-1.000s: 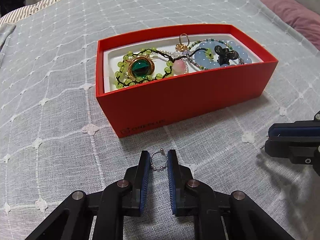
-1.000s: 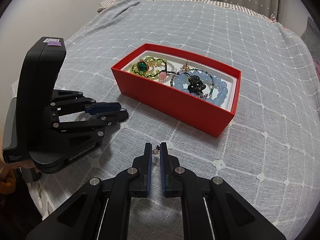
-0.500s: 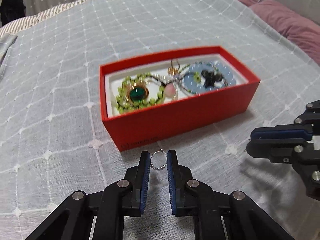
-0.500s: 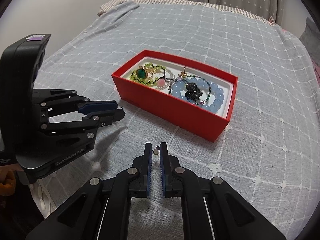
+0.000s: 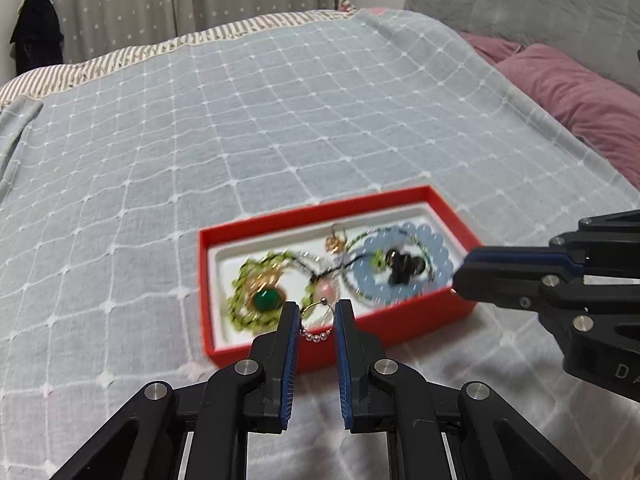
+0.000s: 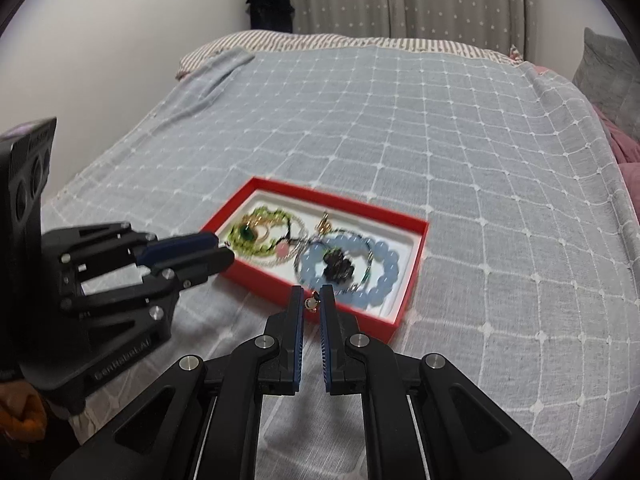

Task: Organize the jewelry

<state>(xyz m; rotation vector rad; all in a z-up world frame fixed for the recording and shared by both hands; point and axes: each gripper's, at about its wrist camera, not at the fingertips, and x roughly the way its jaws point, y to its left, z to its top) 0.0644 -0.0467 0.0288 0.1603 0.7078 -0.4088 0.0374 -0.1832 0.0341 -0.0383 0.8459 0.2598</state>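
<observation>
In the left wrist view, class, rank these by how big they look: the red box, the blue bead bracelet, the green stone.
1. Red box
2. Blue bead bracelet
3. Green stone
All three lie at a similar distance, so the order is safe.

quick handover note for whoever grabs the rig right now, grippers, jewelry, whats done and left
Left gripper: shut on a hoop earring with a bead string.
Right gripper: shut on a small earring.
Red box sits on the bedspread, holding the green bead bracelet, blue bead bracelet and other pieces.
Done: both earrings are held clear of the bedspread.
Left: probably drop both into the box.
</observation>
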